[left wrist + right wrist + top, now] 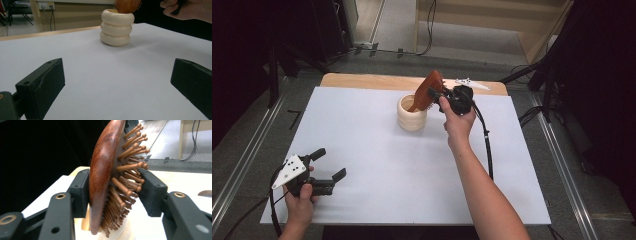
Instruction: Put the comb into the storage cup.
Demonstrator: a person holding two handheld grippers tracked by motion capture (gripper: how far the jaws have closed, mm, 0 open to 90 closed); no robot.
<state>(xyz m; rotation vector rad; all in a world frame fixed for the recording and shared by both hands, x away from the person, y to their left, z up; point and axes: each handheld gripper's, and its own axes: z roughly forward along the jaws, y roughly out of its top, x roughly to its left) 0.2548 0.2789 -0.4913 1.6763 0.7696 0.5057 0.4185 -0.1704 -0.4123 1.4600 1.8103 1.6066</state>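
Nearest the camera, the left tool is resting with jaws wide apart on the white worktop, while the right tool is clamping a glossy wooden hairbrush, handle tilting down into the cream ribbed holder.

One wooden hairbrush, one cream ringed holder, two tongs.

High view looks down; both gripper views share the cup.
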